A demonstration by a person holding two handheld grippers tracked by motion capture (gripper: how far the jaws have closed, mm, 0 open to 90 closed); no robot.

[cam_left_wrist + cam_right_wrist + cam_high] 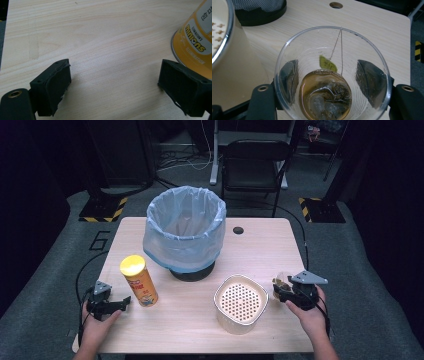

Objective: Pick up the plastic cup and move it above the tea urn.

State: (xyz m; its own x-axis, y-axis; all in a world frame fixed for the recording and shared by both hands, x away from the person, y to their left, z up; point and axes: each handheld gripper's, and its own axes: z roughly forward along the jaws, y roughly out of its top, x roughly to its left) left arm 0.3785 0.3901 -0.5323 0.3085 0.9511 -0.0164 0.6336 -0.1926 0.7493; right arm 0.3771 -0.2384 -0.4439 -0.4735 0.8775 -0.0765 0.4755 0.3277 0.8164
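Right now my right gripper [285, 292] is clenched around a clear plastic cup [333, 75], a jaw pressed to each side of its wall; its own camera looks straight down into it, where one wet tea bag [325, 96] sits in a little brown tea with its string and yellow-green tag [327, 64] running up the inside, detail that the high view reduces to a small glint beside the jaws. My left gripper [122, 302] is released, its jaws spread wide over bare light wood table [105, 37], with one tall yellow snack can [139, 280] standing upright just beside the right-hand jaw; the left gripper view catches only the can's lower printed wall. From above I count one cream square container with a perforated insert [240, 303] near the cup, and one round bin lined with a pale blue plastic bag [185, 227] at the table's middle back, its inside looking empty.
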